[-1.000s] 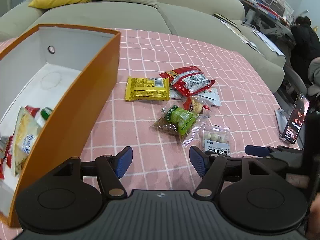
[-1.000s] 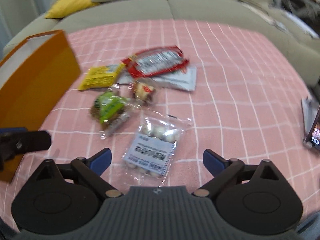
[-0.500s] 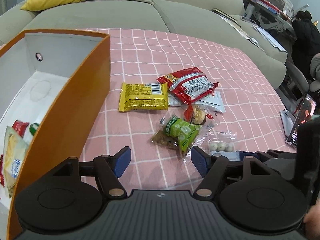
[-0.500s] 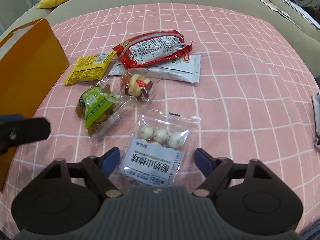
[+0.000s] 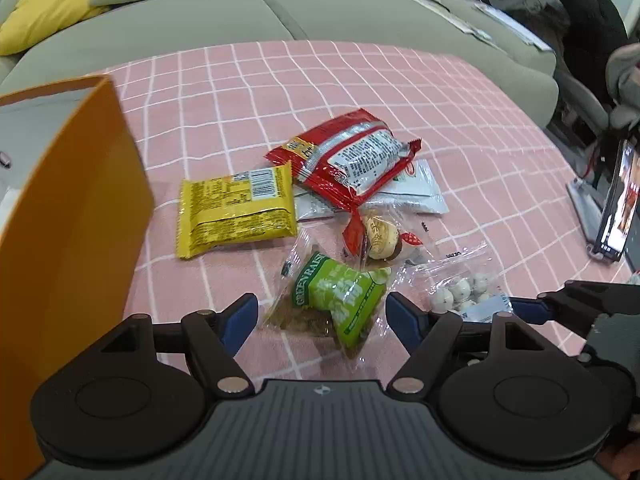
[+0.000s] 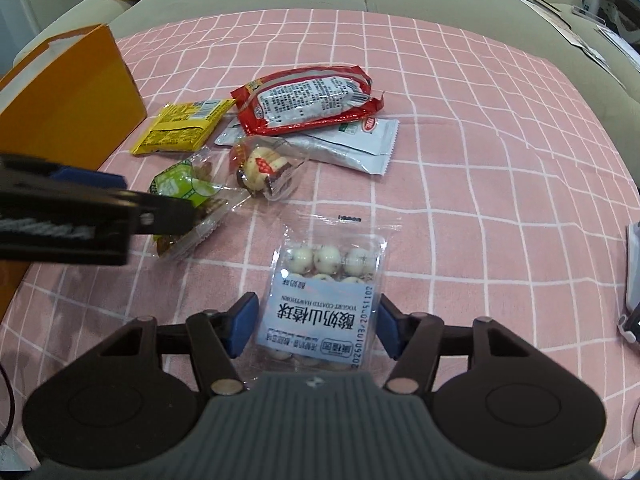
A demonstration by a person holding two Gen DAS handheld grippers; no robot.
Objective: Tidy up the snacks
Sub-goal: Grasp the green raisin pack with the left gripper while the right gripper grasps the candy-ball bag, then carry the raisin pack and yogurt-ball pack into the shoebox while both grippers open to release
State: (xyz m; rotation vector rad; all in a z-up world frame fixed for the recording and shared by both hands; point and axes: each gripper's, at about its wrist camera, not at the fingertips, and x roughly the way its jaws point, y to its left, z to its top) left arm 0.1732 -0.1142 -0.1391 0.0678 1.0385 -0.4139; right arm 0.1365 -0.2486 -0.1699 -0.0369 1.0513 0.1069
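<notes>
Six snack packets lie loose on the pink checked tablecloth [image 6: 460, 128], so by my reading most of the sorting is not yet done. The tall orange cardboard box with a white inside [image 5: 76, 216] stands at the left edge of the cloth; its contents cannot be seen from here.

The right gripper [image 6: 316, 326] sits low over the clear packet of white yogurt-coated hawthorn balls with a pale blue label [image 6: 324, 304], its blue-tipped jaws spread on either side of the label and not pinching it (whether the tips touch the film is hard to tell). This packet looks like the next one to be picked.

The left gripper [image 5: 322, 316] is also spread and holds nothing, hovering just before the clear bag with a green raisin label [image 5: 336, 300]. Beside that bag lies a small clear wrapper holding a round pastry [image 5: 380, 236]. Farther off, a yellow foil packet [image 5: 236, 208] lies nearest the box, and a red and silver foil packet [image 5: 348, 160] rests partly on top of a white flat sachet [image 5: 416, 192].

All six appear left to go into the box.
</notes>
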